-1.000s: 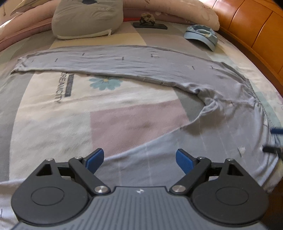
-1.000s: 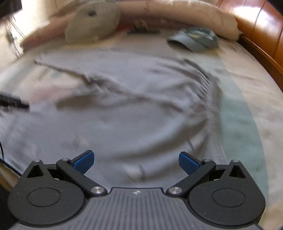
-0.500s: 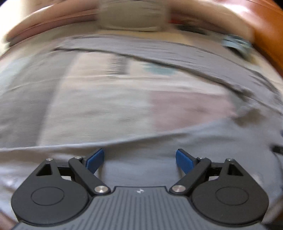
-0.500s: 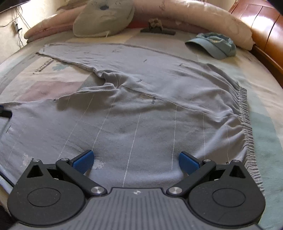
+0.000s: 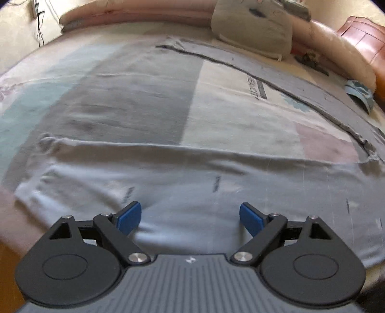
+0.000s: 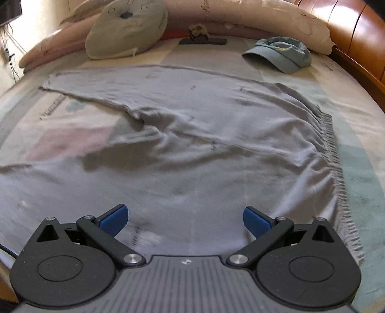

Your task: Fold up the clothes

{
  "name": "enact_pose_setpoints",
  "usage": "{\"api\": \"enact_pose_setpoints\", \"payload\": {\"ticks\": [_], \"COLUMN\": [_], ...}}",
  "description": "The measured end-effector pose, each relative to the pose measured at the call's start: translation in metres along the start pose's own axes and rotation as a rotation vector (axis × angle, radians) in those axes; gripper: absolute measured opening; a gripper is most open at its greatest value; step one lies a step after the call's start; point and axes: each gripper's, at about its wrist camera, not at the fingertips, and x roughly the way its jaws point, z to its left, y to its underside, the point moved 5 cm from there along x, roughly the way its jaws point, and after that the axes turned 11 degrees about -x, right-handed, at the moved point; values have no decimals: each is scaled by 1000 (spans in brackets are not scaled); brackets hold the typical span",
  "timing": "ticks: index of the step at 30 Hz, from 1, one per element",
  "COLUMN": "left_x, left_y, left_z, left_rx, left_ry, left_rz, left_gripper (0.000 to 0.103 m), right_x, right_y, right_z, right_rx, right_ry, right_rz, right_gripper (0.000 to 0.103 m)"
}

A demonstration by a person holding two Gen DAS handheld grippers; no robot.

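Note:
Grey trousers lie spread flat on the bed, legs apart in a V, the elastic waistband at the right. In the left wrist view the near leg runs across the frame, its cuff end at the left, and the far leg stretches away behind. My left gripper is open just above the near leg, nothing between its blue pads. My right gripper is also open, low over the seat of the trousers near the waistband, holding nothing.
A patchwork bedspread covers the bed. A grey pillow and long pink bolsters line the far side. A blue cap and a dark flat object lie near them. A wooden headboard curves at the right.
My left gripper has swung left along the near leg, so the cuff end is now in view. The right gripper shifted slightly over the waist area. Both stayed open.

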Motion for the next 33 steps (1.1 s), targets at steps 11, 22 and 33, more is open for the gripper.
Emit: {"api": "enact_pose_setpoints", "payload": {"ticks": [11, 22, 33], "left_x": [-2, -13, -15], "left_y": [-2, -5, -33], "left_z": [51, 56, 64], "left_rx": [-15, 140, 52], "left_ry": [14, 7, 55], "left_rz": [-56, -118, -169], "left_gripper": [90, 90, 92], "right_x": [-3, 2, 13], "right_y": [-40, -48, -41], "right_z": [73, 107, 122], "right_rx": [-136, -146, -159], "right_ry": [-103, -129, -109], "right_rz": [-53, -51, -8], "right_gripper": [103, 103, 103]}}
